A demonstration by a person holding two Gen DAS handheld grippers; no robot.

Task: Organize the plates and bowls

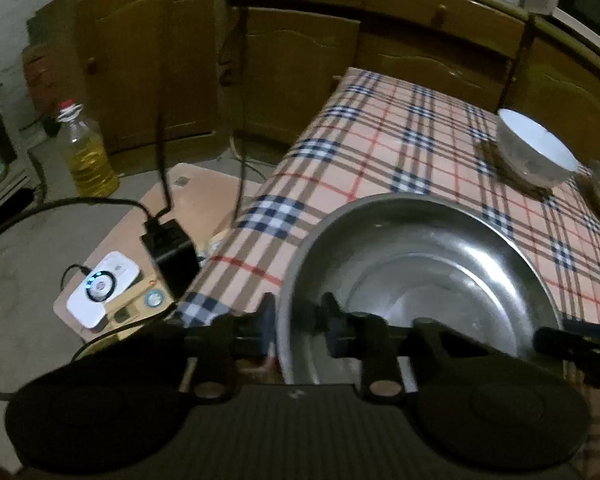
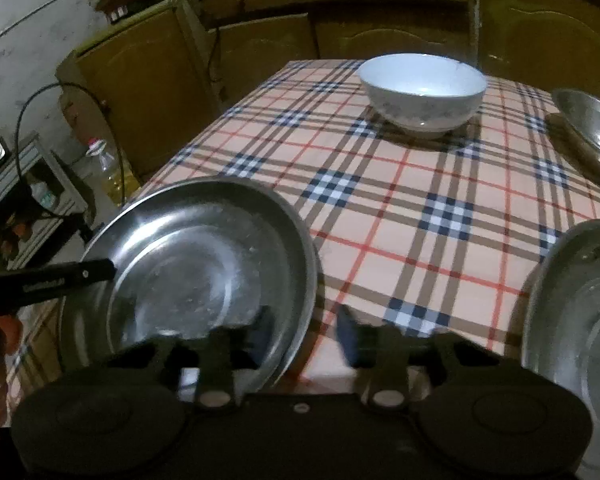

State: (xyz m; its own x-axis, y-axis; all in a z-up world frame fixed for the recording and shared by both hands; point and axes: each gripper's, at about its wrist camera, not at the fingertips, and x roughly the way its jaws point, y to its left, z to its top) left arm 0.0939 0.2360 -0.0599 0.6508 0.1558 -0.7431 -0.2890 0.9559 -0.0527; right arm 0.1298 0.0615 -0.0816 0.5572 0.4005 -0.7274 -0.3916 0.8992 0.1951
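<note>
Left tool point(image 1: 298, 326) straddles the steel plate's point(image 1: 420, 264) near rim, not yet clamped, our right tool point(image 2: 304, 330) apart beside it; next we squeeze, then lift toward the other plates.

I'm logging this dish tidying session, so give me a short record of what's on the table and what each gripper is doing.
surface: table with plaid cloth
large steel plate: at the near left table edge
left gripper: fingers straddle the plate's rim, a gap still visible
right gripper: open, straddling the same plate's right rim, not closed
white bowl: upright, far side, untouched
other steel dishes: one at far right, one at near right
floor items: oil bottle
</note>
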